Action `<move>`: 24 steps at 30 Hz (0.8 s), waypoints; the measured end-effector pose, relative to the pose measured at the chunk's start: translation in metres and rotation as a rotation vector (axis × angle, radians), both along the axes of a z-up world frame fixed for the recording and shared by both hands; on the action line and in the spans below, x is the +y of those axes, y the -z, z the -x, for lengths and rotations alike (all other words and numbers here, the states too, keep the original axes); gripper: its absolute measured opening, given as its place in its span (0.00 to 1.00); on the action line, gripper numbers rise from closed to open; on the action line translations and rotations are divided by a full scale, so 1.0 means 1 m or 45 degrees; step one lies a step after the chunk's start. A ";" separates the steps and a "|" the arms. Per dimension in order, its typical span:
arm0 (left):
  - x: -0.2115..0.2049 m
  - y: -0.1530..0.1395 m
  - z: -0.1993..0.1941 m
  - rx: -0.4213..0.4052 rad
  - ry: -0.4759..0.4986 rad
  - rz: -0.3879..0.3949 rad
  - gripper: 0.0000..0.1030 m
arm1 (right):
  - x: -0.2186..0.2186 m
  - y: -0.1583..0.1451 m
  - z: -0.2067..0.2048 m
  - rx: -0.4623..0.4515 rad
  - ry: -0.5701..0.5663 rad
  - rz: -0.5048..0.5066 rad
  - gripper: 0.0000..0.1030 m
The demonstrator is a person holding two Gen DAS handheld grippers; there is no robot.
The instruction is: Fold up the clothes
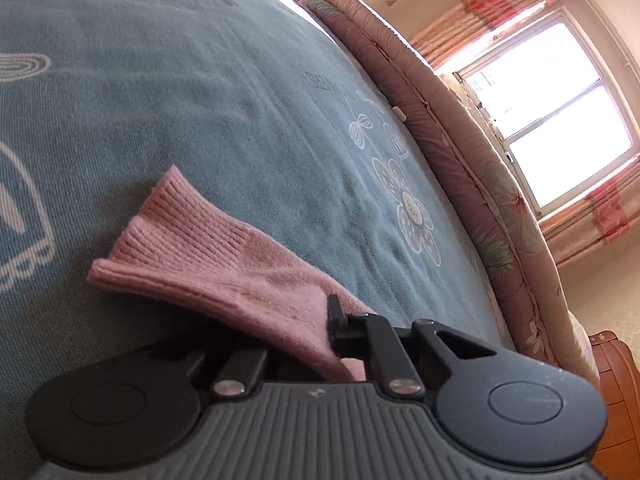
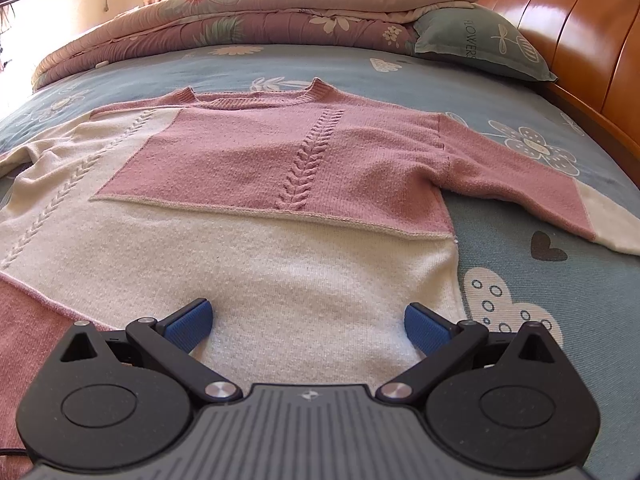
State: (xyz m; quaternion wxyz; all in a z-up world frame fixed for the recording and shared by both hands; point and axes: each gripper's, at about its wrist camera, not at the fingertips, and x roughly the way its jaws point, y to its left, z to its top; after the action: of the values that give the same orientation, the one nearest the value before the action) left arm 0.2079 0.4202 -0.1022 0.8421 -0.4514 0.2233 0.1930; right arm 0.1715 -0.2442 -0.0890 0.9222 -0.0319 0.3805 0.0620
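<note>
A pink and cream knitted sweater point(image 2: 260, 168) lies flat, front up, on the blue-grey bedsheet point(image 2: 520, 264), neck toward the far side, its right sleeve point(image 2: 540, 196) stretched out sideways. My right gripper point(image 2: 308, 328) is open just above the cream lower part, near the hem; its blue pads point(image 2: 188, 328) stand wide apart with only fabric below them. In the left wrist view, my left gripper point(image 1: 320, 332) is shut on a pink ribbed sleeve cuff point(image 1: 200, 256), which drapes forward from the jaws over the sheet point(image 1: 200, 100). One finger is hidden under the knit.
A rolled floral quilt point(image 2: 240, 20) lies along the far side of the bed, and a blue-grey pillow point(image 2: 480, 44) leans by the wooden headboard point(image 2: 568, 40). A bright window point(image 1: 552, 112) with pink curtains is beyond the quilt point(image 1: 460, 140).
</note>
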 end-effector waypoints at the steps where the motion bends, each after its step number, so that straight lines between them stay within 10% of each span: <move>1: 0.002 -0.003 -0.002 0.010 0.006 -0.019 0.06 | 0.000 0.000 0.000 -0.002 0.001 -0.001 1.00; 11: 0.023 -0.019 -0.015 0.093 0.031 -0.165 0.11 | 0.002 0.002 -0.002 -0.023 0.017 -0.007 1.00; 16: 0.063 -0.011 0.021 0.083 -0.186 -0.092 0.15 | 0.002 0.002 -0.003 -0.033 0.022 -0.011 1.00; 24: 0.062 -0.053 0.029 0.254 -0.183 -0.360 0.33 | 0.003 0.003 -0.004 -0.044 0.033 -0.010 1.00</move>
State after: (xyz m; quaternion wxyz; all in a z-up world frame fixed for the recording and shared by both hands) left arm 0.1786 0.4818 -0.0491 0.8550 -0.3218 0.2436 0.3258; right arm 0.1750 -0.2408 -0.0922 0.9294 -0.0245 0.3648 0.0509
